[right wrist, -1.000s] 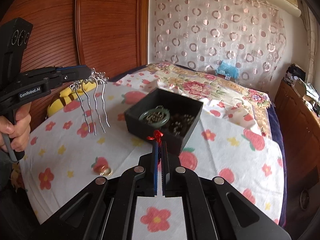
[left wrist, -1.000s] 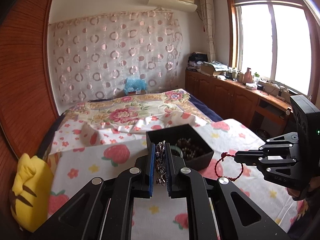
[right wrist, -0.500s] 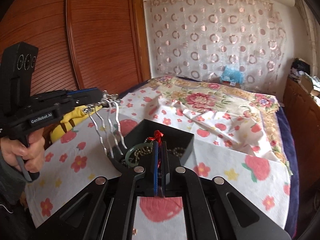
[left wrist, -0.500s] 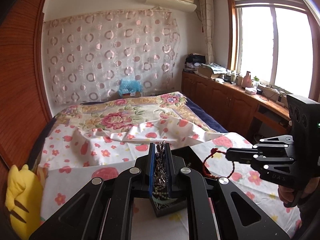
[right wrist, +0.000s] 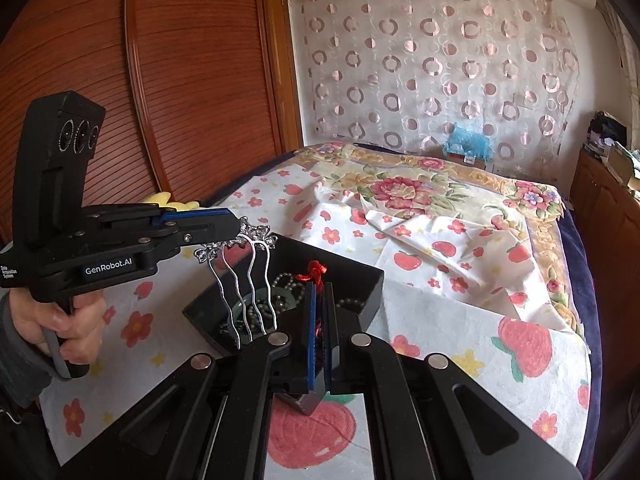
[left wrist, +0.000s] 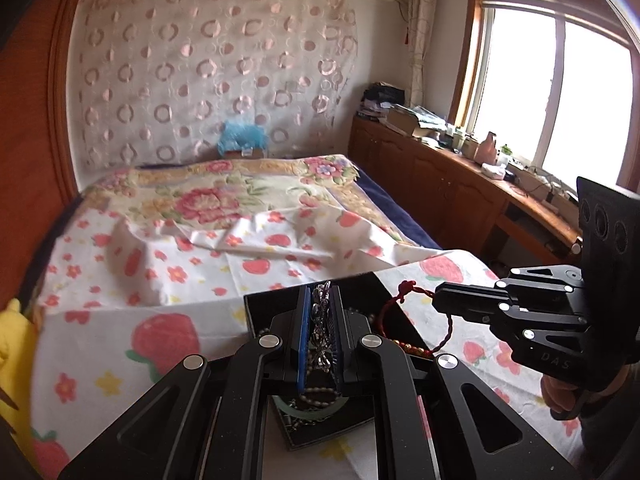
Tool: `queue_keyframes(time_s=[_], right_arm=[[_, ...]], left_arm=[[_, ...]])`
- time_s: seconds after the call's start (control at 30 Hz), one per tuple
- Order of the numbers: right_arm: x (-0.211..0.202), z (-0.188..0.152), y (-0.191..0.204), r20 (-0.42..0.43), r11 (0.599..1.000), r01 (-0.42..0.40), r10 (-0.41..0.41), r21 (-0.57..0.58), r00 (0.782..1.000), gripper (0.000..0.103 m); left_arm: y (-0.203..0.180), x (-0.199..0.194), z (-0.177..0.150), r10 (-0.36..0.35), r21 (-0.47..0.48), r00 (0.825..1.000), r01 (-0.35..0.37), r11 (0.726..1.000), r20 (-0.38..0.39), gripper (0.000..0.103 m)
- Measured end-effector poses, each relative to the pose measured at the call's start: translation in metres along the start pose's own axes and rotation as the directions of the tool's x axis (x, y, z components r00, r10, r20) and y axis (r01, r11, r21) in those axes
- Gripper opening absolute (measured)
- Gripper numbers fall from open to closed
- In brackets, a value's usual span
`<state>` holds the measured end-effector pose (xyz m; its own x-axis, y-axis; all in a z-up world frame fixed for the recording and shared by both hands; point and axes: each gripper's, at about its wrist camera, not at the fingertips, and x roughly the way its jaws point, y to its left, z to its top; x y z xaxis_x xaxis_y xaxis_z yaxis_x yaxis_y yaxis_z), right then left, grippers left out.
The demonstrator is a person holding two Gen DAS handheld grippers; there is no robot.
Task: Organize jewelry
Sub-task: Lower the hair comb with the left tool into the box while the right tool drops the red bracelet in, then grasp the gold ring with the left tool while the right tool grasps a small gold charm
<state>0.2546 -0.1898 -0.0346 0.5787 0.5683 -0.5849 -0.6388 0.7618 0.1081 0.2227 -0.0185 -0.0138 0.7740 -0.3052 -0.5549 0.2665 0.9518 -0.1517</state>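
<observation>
Hair comb — gripper marked "GenRobot.AI"

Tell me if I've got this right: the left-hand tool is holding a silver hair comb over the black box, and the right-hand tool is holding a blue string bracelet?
Nearly. The bracelet in the right gripper is red, not blue; the left wrist view shows its red cord loop. The rest holds: the left gripper holds the silver hair comb over the black box.

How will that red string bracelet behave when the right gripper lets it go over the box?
Probably floppy: the red string bracelet droops in a loose loop from the right gripper. It looks light, so it may snag on the beads in the black box.
</observation>
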Motion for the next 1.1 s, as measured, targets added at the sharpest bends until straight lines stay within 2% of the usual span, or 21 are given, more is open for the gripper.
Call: queue_keyframes(time_s=[0.1,0.2,0.33,0.5,0.73,0.8,0.97,1.1], right_arm=[[0.005,-0.001,-0.002,-0.006,1.000,-0.001,0.001,0.008,1.000,0.003],[0.006,-0.001,-0.002,-0.006,1.000,-0.006,0.006,0.009,1.000,0.003],[0.010,0.003,0.002,-0.009,1.000,-0.018,0.018,0.000,1.000,0.003],[0.020,0.009,0.009,-0.022,0.999,-0.031,0.030,-0.024,0.999,0.003],[0.031,0.006,0.012,-0.047,0.999,-0.010,0.008,-0.035,0.999,0.003],[0.027,0.006,0.010,-0.037,1.000,-0.007,0.006,-0.022,0.999,0.003],[0.007,0.014,0.012,0.019,1.000,-0.020,0.020,-0.001,1.000,0.003],[0.002,0.019,0.024,0.023,0.999,-0.034,0.035,-0.025,0.999,0.003]], left_arm=[[-0.001,0.011,-0.003,0.003,-0.002,1.000,-0.003,1.000,-0.019,0.008],[-0.004,0.027,-0.010,0.057,0.055,0.995,-0.053,0.997,-0.076,0.008],[-0.001,0.032,-0.017,0.063,0.057,0.992,-0.057,0.997,-0.112,0.017],[0.005,0.018,-0.020,0.074,0.054,0.992,-0.069,0.996,-0.101,0.020],[0.011,-0.002,-0.028,0.094,0.054,0.991,-0.089,0.995,-0.097,0.023],[0.013,-0.008,-0.033,0.100,0.053,0.990,-0.095,0.994,-0.096,0.030],[0.017,-0.018,-0.046,0.105,0.035,0.989,-0.102,0.994,-0.104,0.031],[0.016,-0.024,-0.055,0.114,0.035,0.988,-0.111,0.993,-0.107,0.031]])
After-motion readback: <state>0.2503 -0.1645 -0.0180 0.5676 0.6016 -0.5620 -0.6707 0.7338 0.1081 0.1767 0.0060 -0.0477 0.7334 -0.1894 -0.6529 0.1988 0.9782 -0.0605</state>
